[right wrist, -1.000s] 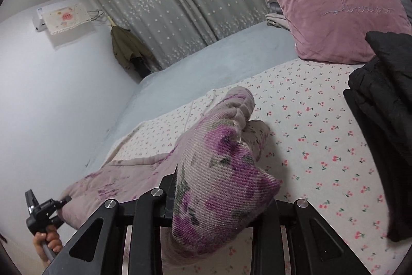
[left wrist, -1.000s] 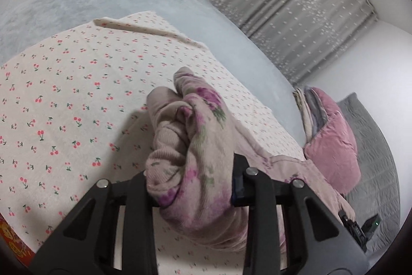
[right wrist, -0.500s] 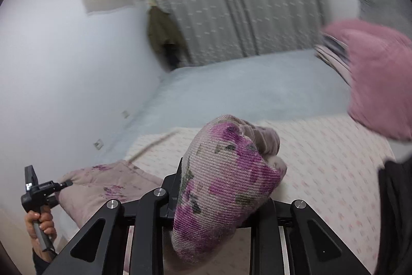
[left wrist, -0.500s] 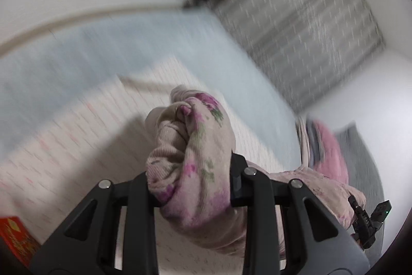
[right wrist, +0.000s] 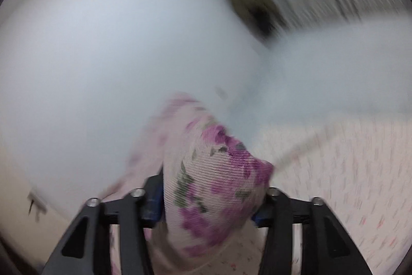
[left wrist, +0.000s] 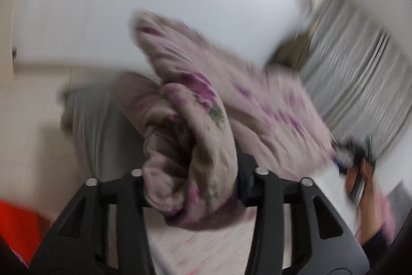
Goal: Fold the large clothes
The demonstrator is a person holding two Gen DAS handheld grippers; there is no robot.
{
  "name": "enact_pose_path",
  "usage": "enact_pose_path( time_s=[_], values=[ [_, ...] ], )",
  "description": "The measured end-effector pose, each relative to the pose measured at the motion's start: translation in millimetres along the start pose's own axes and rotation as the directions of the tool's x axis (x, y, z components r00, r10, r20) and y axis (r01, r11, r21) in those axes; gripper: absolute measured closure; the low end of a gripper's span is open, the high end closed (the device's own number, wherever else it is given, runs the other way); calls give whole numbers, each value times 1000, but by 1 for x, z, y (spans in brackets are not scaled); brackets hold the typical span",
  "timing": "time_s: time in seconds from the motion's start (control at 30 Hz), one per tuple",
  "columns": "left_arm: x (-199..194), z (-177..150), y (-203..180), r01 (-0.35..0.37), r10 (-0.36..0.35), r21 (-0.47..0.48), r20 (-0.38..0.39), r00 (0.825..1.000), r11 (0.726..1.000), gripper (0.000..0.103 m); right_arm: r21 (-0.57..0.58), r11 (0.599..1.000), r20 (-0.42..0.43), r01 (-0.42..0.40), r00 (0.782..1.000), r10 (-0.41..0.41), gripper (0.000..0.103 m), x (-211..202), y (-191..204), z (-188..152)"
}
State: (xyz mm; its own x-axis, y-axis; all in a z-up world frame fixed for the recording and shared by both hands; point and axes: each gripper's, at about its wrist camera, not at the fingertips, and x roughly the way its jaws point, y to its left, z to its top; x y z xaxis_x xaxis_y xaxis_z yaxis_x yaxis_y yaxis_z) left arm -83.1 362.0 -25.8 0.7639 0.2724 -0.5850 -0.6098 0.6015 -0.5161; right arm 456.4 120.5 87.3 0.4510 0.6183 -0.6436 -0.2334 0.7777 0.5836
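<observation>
No legible text anywhere.

Bed (right wrist: 347,56): pale grey-blue cover, heavily motion-blurred, filling the 2 to 3 o'clock region of the right wrist view. Cherry-print sheet (right wrist: 355,172): cream with small red marks, lying directly on the bed, occupying the 4 to 5 o'clock region; its folded edge runs diagonally toward 3 o'clock. The same sheet (left wrist: 200,249) shows at 6 o'clock in the left wrist view. Other items on it cannot be made out through the blur.

Grey curtain (left wrist: 360,84), white wall (right wrist: 103,56), cherry-print sheet (right wrist: 347,172)
</observation>
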Motion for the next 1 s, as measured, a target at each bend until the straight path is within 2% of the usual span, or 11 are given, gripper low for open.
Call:
enact_pose_path(
  time_s=[0.03, 0.07, 0.13, 0.2, 0.27, 0.37, 0.47, 0.57, 0.67, 0.8, 1.0],
  values=[
    [29, -21, 21, 12, -22, -79, -135, 991, 997, 57, 58, 995, -68, 83, 995, -79, 44, 31, -17, -14],
    [37, -30, 35, 18, -38, -126, -154, 987, 992, 52, 100, 991, -88, 90, 993, -81, 44, 52, -34, -33],
    [29, -36, 53, 105, -118, -156, -78, 990, 982, 49, 98, 990, -103, 100, 991, -90, 44, 70, -54, -62],
    [20, -30, 51, 137, -146, -144, -58, 988, 980, 49, 36, 989, -108, 144, 984, -139, 44, 74, -66, -81],
    [12, -25, 47, 122, -131, -124, -68, 989, 985, 49, -1, 988, -102, 154, 983, -153, 44, 68, -79, -94],
    [-2, -31, 50, 114, -124, -128, -73, 990, 985, 49, 17, 996, -63, 93, 994, -92, 44, 45, -91, -105],
    [-14, -36, 58, 98, -110, -148, -75, 991, 984, 49, -43, 998, -32, 34, 999, -35, 44, 14, -73, -119],
    [-35, -41, 51, 11, -14, -66, -53, 999, 998, 49, -178, 984, -34, -12, 999, 5, 44, -15, -41, -132],
    [-69, -48, 8, -88, 86, 114, 15, 996, 990, 42, -321, 944, -49, -82, 996, 70, 41, -46, -2, -168],
    [-102, -71, -49, -164, 139, 307, 99, 985, 937, 22, -480, 870, -56, -112, 994, 97, 33, -85, 39, -220],
    [-120, -103, -92, -277, 235, 412, 151, 960, 868, 16, -677, 733, -15, -66, 997, 75, 22, -151, 66, -292]
  ],
)
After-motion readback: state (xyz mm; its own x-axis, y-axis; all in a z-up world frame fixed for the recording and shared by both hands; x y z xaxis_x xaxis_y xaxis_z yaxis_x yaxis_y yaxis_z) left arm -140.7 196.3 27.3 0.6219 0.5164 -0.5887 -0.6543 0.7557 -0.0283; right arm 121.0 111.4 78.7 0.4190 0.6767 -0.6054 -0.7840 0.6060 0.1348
